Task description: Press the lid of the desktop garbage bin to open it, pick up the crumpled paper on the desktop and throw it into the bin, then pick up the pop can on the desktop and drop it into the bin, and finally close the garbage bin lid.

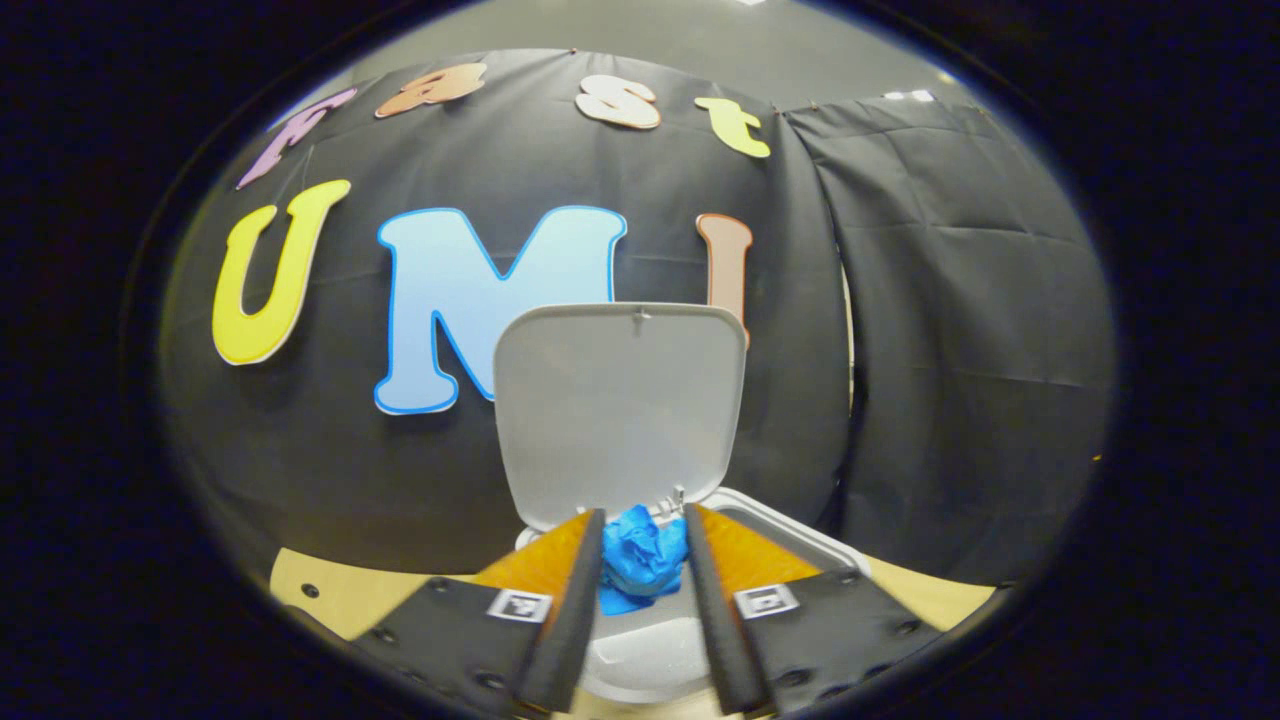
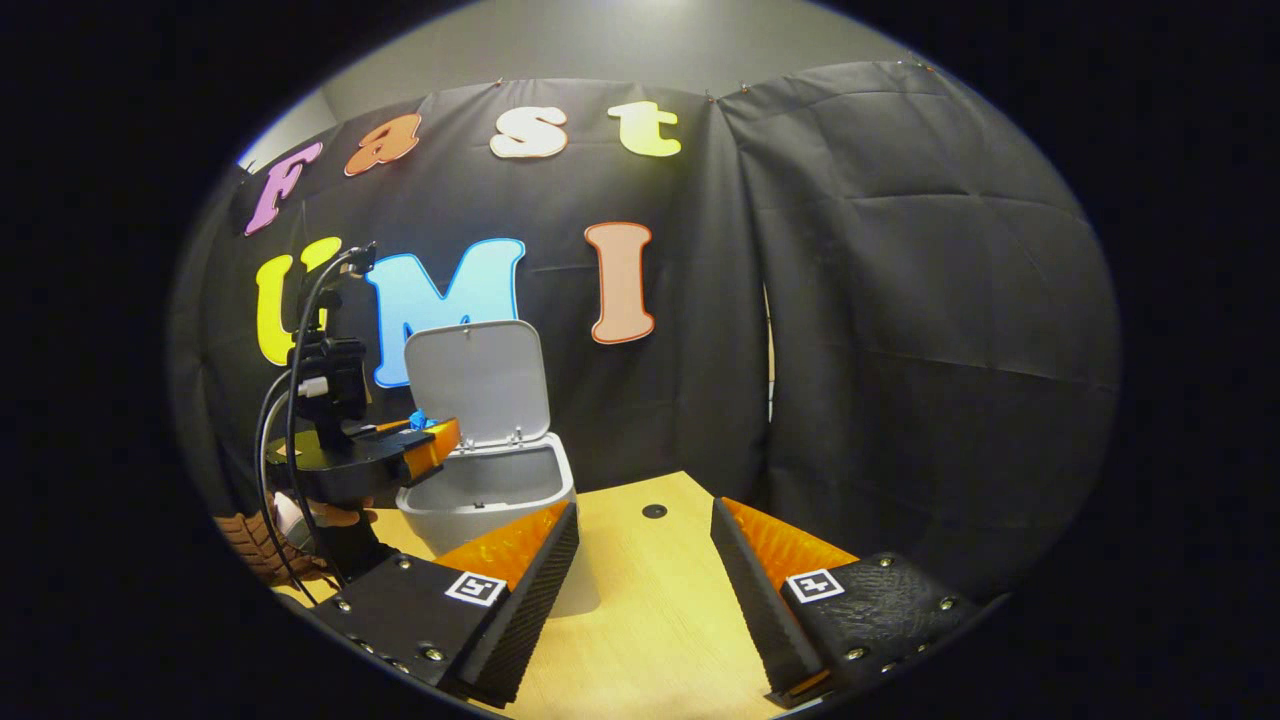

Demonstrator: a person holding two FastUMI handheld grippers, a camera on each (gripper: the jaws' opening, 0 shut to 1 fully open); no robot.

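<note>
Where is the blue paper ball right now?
The crumpled paper sits pinched between the left gripper fingers, held over the open garbage bin, just in front of its raised lid.

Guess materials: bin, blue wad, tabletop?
Bin: likely moulded plastic, matte light grey, with rounded edges and a thin hinged lid. Blue wad: crumpled paper, sharp creases. Tabletop: pale wood-look surface, faint grain, possibly laminate.
</note>
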